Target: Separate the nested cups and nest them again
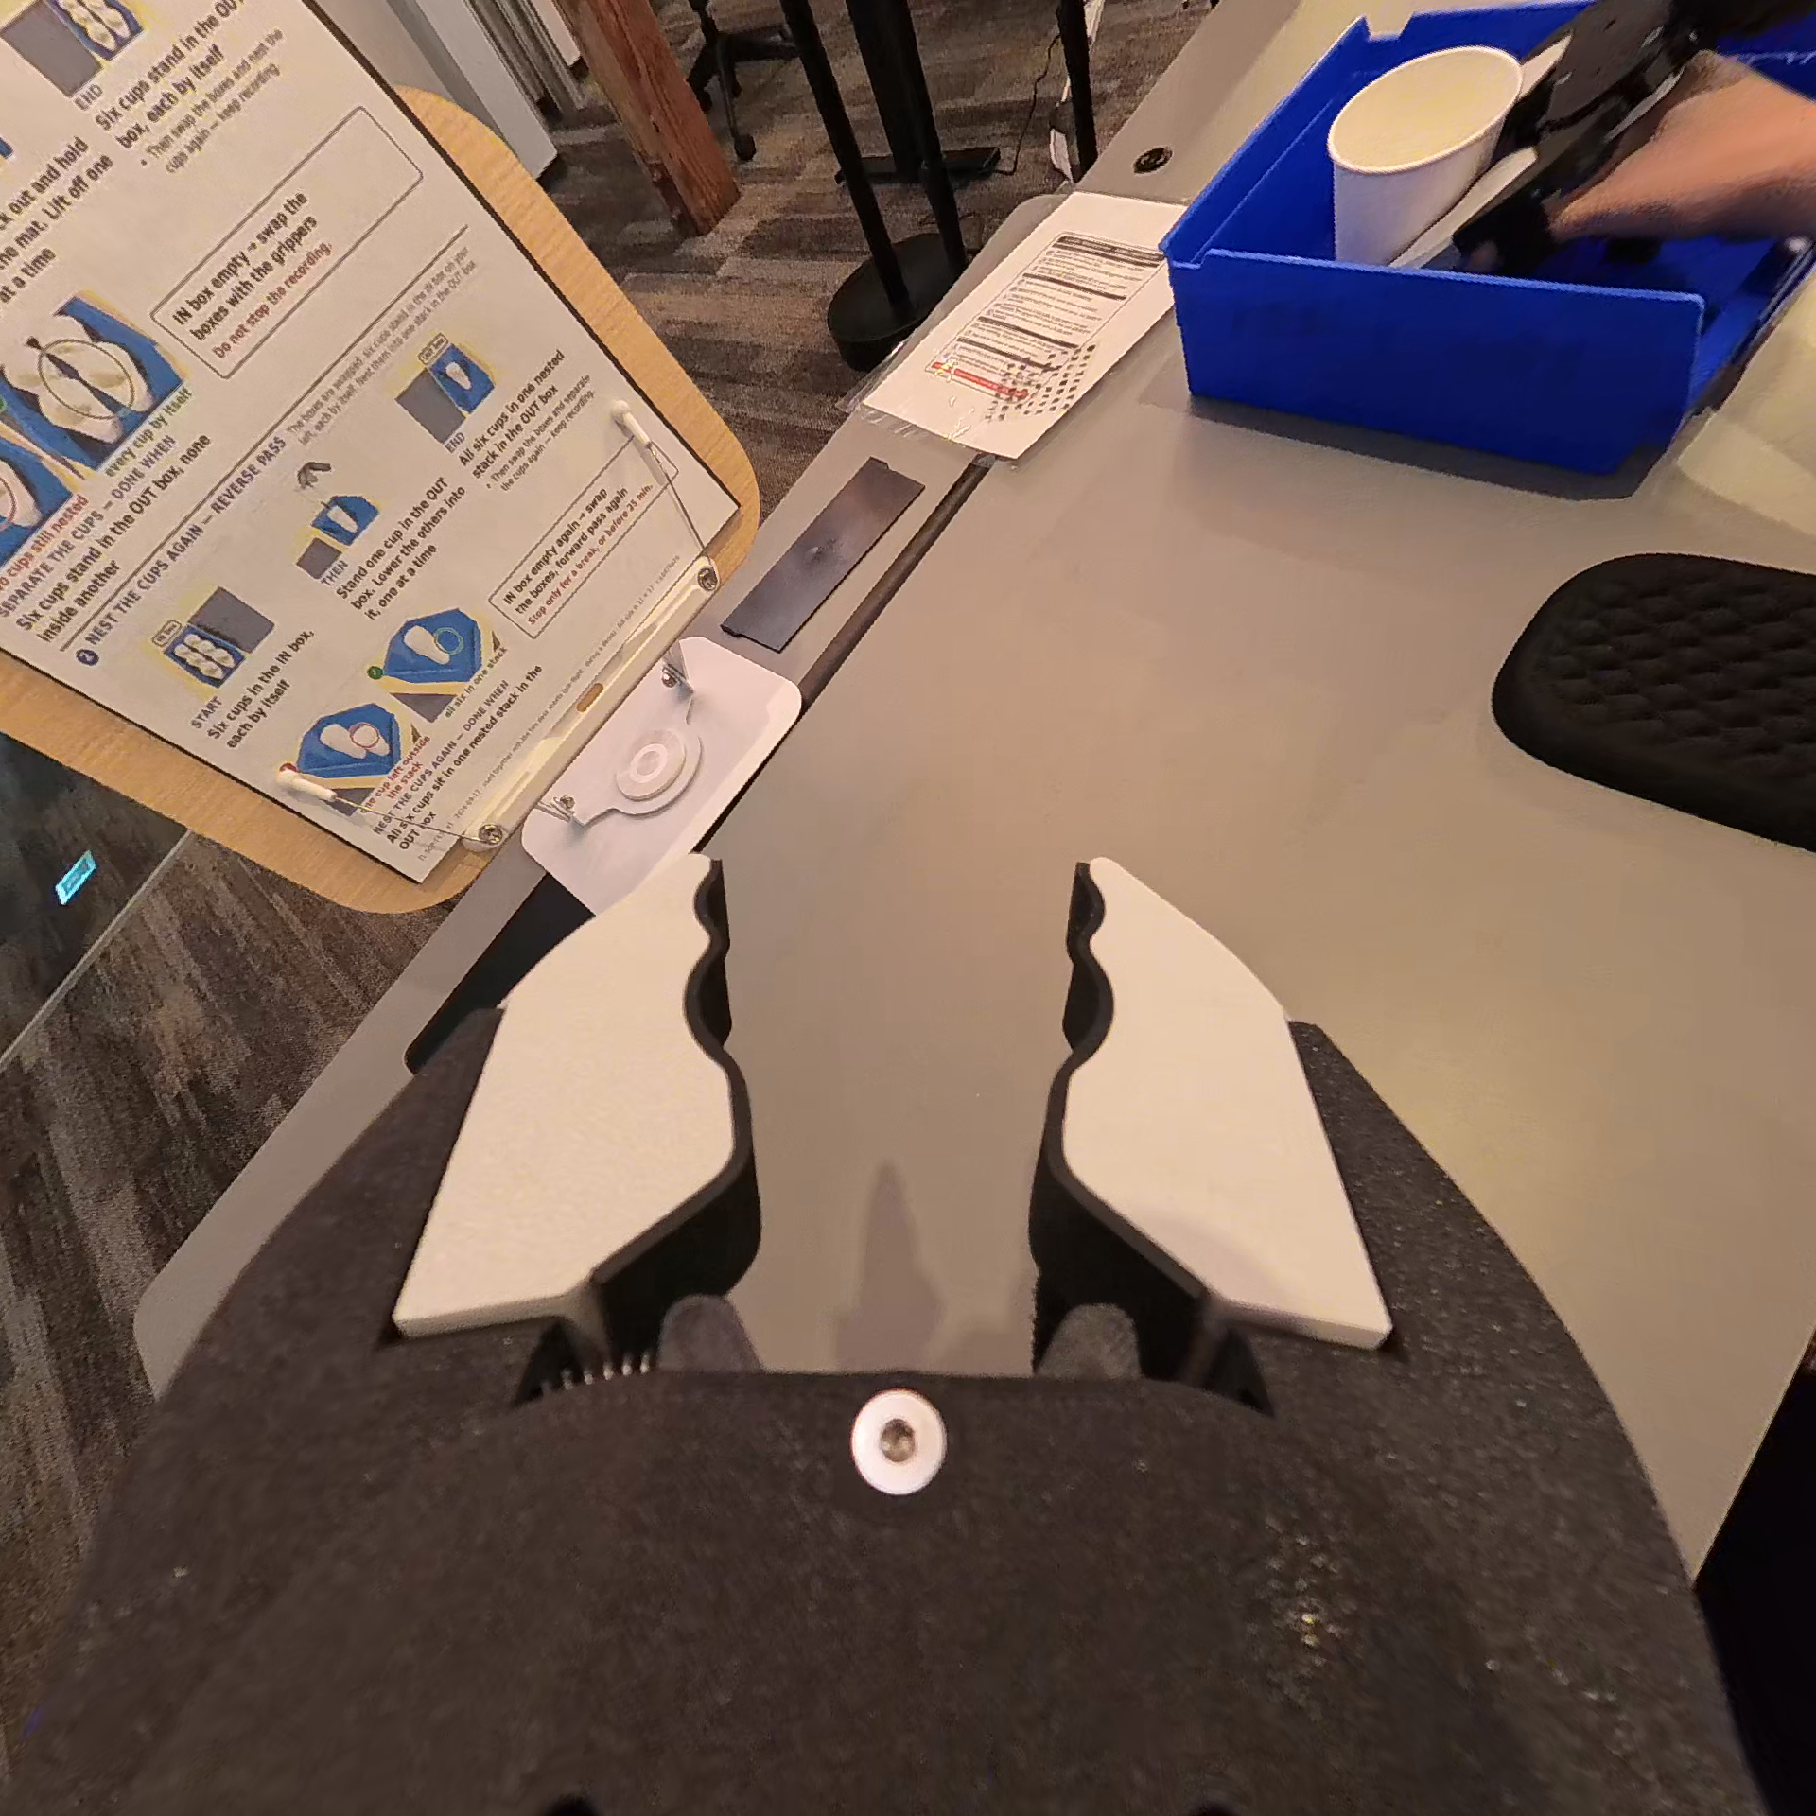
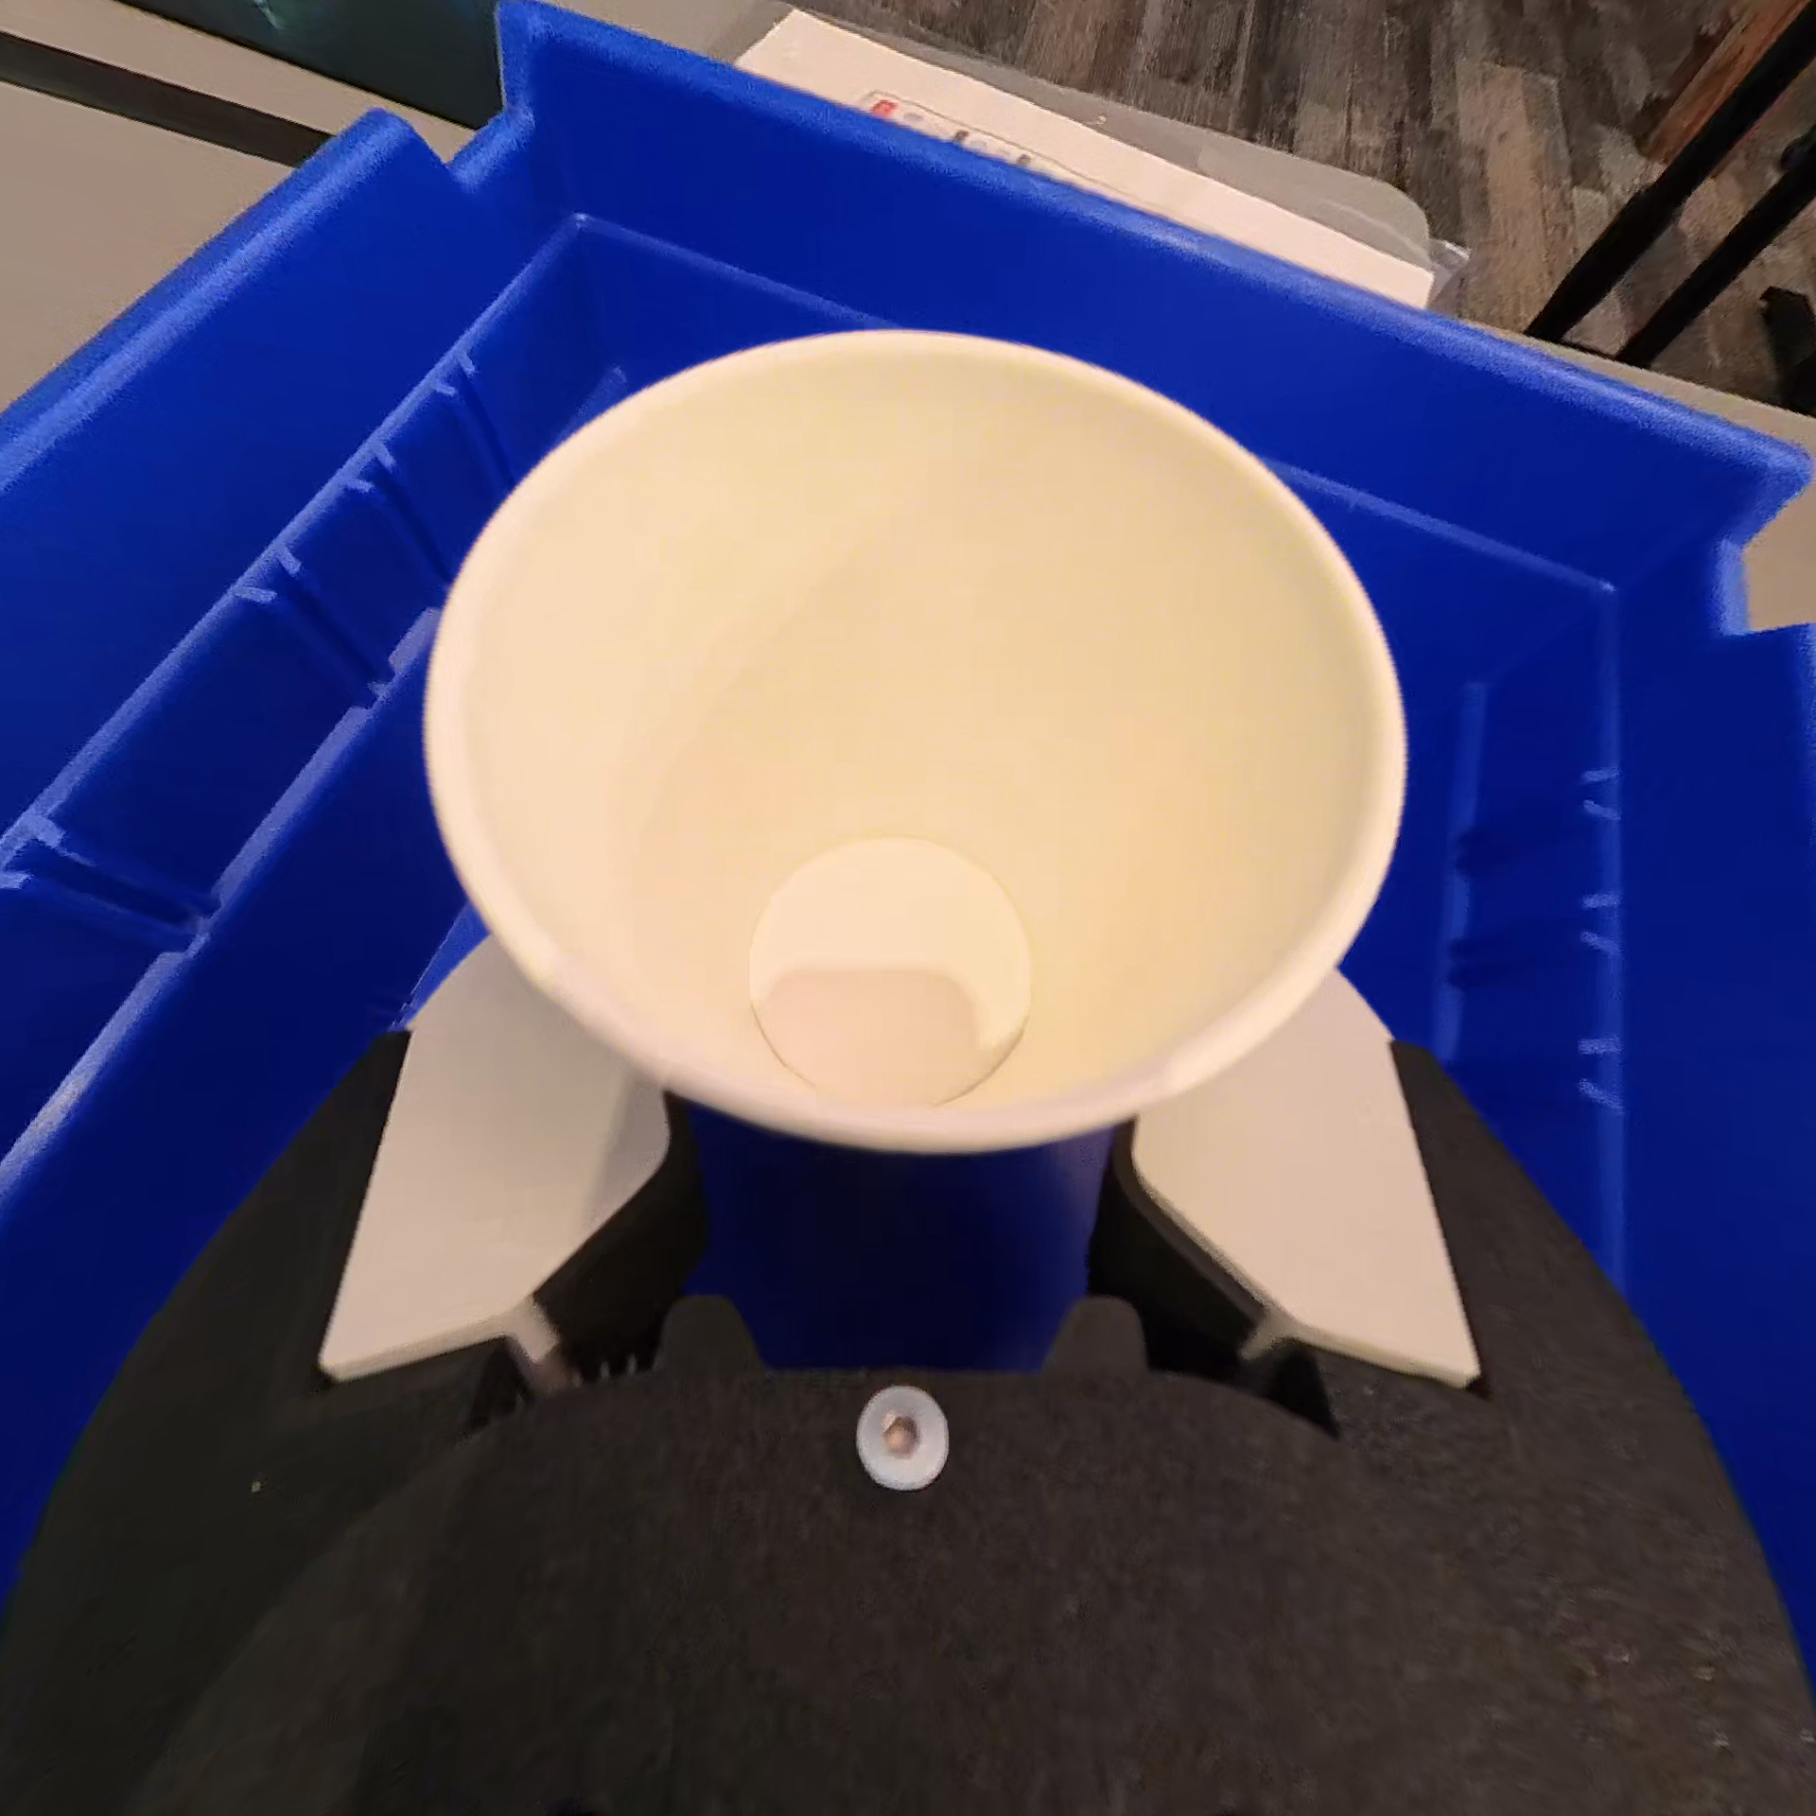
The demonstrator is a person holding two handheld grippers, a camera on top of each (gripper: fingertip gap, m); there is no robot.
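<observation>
A white paper cup (image 2: pixel 914 688) stands in a blue bin (image 2: pixel 246 413); it also shows in the left wrist view (image 1: pixel 1415 147), in the bin (image 1: pixel 1425 364) at the far right of the grey table (image 1: pixel 1130 786). My right gripper (image 2: pixel 904 993) is spread wide with one finger on each side of the cup's lower part. Its fingertips are hidden under the cup's rim, so I cannot see contact. That gripper, held by a hand, shows beside the cup in the left wrist view (image 1: pixel 1572 128). My left gripper (image 1: pixel 899 875) is open and empty above the table's near left part.
An instruction sheet on a wooden board (image 1: pixel 324 442) stands at the table's left edge on a white base (image 1: pixel 658 766). A bagged paper sheet (image 1: pixel 1032 324) lies left of the bin. A black mesh pad (image 1: pixel 1690 688) is at the right. Carpet floor lies beyond the edge.
</observation>
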